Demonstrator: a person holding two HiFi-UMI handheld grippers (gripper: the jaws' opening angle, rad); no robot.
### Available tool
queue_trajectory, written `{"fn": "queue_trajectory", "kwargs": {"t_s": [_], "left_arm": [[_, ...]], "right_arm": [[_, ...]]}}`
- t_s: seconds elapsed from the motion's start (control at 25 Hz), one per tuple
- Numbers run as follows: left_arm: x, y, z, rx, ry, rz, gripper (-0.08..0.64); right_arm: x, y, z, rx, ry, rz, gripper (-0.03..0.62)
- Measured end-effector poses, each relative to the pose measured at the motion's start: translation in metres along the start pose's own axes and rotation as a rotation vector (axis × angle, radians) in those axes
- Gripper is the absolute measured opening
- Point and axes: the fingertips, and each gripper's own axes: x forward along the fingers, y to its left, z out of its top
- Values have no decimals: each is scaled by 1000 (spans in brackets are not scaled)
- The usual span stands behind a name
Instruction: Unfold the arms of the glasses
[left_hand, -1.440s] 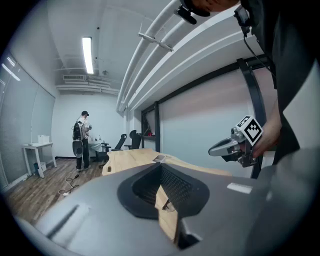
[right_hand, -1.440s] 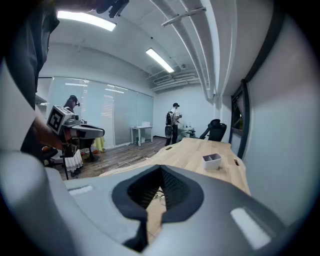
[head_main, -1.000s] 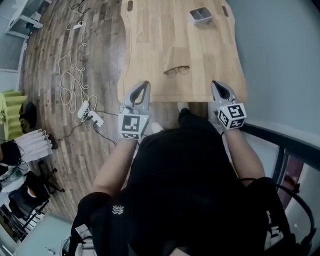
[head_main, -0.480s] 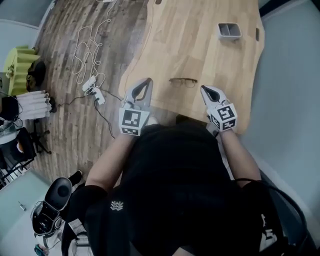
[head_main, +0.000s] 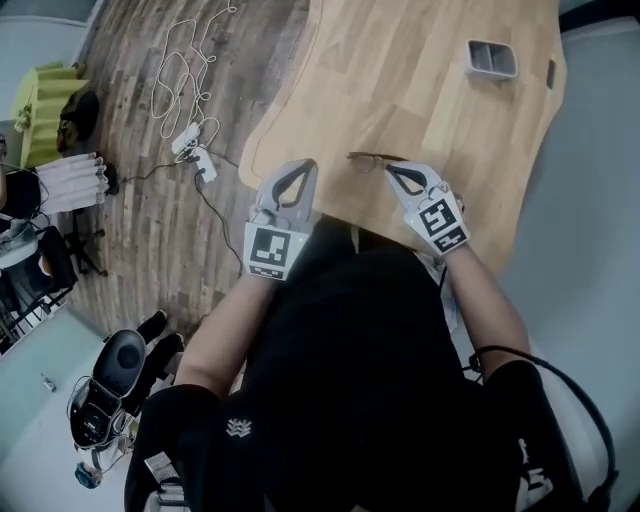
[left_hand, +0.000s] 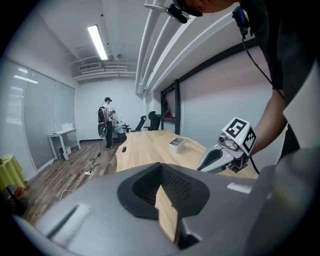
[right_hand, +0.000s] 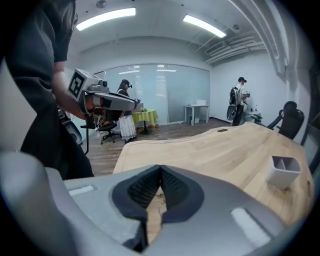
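The thin dark-framed glasses (head_main: 372, 158) lie near the front edge of the light wooden table (head_main: 420, 90); whether their arms are folded is too small to tell. My right gripper (head_main: 389, 170) is shut and empty, its tip just at the glasses' right end; touching or not is unclear. My left gripper (head_main: 302, 166) is also shut and empty, over the table's front corner, a short way left of the glasses. In the left gripper view my closed jaws (left_hand: 161, 165) point along the table, with the right gripper (left_hand: 222, 154) at the right. In the right gripper view the shut jaws (right_hand: 161, 168) hide the glasses.
A small grey two-compartment tray (head_main: 492, 58) stands at the table's far right. White cables and a power strip (head_main: 196, 158) lie on the wood floor to the left. An office chair base (head_main: 108, 385) is at the lower left. People stand far off (left_hand: 105, 122).
Both grippers moved forward and down over the table's front edge. The right one swung inward until its tip came beside the glasses. Both stayed shut.
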Motion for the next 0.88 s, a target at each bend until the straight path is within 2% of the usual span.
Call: {"fn": "queue_trajectory", "kwargs": {"t_s": [0.16,0.24,0.36,0.6,0.88], "left_arm": [[8,-5,-19,76,5,-81,6],[15,-3,-30,89,6,-113,6],[26,4,-41,64,1,-130,6],[40,10,-46,18,-20,-125,6],[38,27,-67,-17,17,-100,6]], "right_arm": [[30,1,-3,-71,62,12,2],[45,1,-9,-108,106,8,2],[61,2,-17,-158,172,13,2],[85,6,-26,-195,242,98,31],[110,10,-43,-385,366,166,32]]}}
